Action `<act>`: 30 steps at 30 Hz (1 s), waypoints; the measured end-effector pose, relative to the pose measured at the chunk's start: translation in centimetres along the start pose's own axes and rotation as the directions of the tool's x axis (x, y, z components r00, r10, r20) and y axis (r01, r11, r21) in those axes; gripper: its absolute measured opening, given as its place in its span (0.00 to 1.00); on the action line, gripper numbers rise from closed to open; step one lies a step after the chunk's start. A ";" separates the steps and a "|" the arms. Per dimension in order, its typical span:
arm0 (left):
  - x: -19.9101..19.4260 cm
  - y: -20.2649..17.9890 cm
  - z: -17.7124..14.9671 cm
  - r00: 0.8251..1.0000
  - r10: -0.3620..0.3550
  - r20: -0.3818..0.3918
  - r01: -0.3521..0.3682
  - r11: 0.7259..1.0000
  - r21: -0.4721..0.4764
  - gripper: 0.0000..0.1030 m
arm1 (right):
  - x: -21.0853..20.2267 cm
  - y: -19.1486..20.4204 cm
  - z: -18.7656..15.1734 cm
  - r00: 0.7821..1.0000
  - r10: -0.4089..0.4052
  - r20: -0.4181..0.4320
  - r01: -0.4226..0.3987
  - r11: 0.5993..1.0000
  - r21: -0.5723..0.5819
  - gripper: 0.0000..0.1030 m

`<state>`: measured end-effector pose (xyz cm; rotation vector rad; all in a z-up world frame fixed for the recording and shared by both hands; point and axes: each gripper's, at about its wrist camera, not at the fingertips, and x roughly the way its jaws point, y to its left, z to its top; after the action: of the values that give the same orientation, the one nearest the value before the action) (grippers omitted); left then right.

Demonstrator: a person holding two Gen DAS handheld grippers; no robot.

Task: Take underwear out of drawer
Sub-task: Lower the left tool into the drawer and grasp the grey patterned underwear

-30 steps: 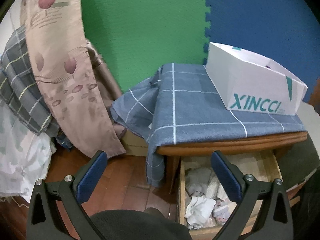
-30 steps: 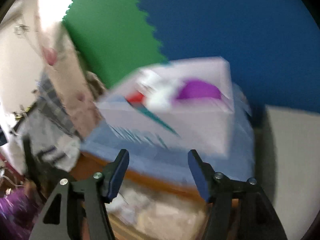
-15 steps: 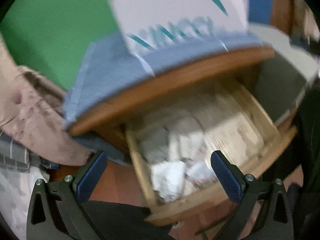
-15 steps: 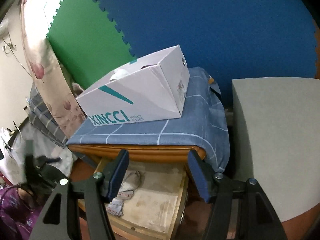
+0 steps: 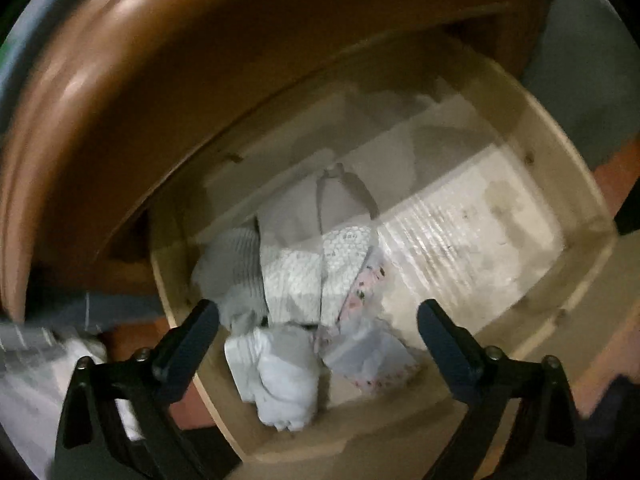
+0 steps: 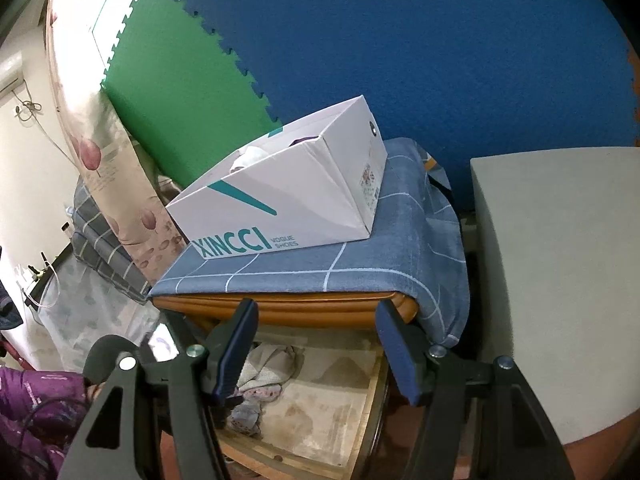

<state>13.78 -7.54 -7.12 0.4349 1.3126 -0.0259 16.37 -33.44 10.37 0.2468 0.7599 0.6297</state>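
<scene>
Two black hand-held grippers with blue pads are at work over the pulled-out pale wooden drawer (image 5: 568, 184) of a brown nightstand. The left gripper (image 5: 318, 322) points steeply down into the drawer, its jaws spread wide and just now narrowing a little, with nothing pressed between them; the view is blurred. Beneath it, bunched against the drawer's left wall and front-left corner, lies the heap of small folded underwear (image 5: 304, 276) in white, grey and a pink floral print, a crumpled white piece (image 5: 280, 376) nearest the front edge. The drawer's right half shows only a stained paper liner (image 5: 472, 232). The right gripper (image 6: 316, 354) hangs level with the nightstand's front edge, half open and empty, facing the white cardboard shoe box (image 6: 280, 204) that stands on the blue checked cloth (image 6: 400, 256) covering the top

I judge this to be the reach: the drawer is open, nothing is grasped yet. The next move calls for lowering the left gripper until its pads straddle one piece, likely the white one at the front, then clenching on a fold thick enough not to slip, without snagging its neighbours or the drawer wall
</scene>
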 end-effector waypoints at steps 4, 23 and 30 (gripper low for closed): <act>0.7 -1.5 1.1 0.999 0.012 0.042 -0.015 0.997 0.078 0.87 | 0.1 -0.1 0.0 1.000 0.009 -0.001 -0.009 1.000 0.003 0.61; 5.9 -3.7 4.0 0.990 0.128 -0.059 -0.111 0.966 0.233 0.75 | 0.6 0.2 -0.1 0.999 0.030 -0.028 -0.031 1.000 -0.006 0.61; 8.4 -3.3 4.7 0.995 0.064 -0.078 -0.040 0.960 0.277 0.72 | 1.2 0.8 -0.3 0.998 0.019 -0.056 -0.021 0.999 -0.031 0.61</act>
<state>19.57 -10.17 -15.10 0.7140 1.3872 -0.1488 16.51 -32.07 9.78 0.2091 0.8014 0.6690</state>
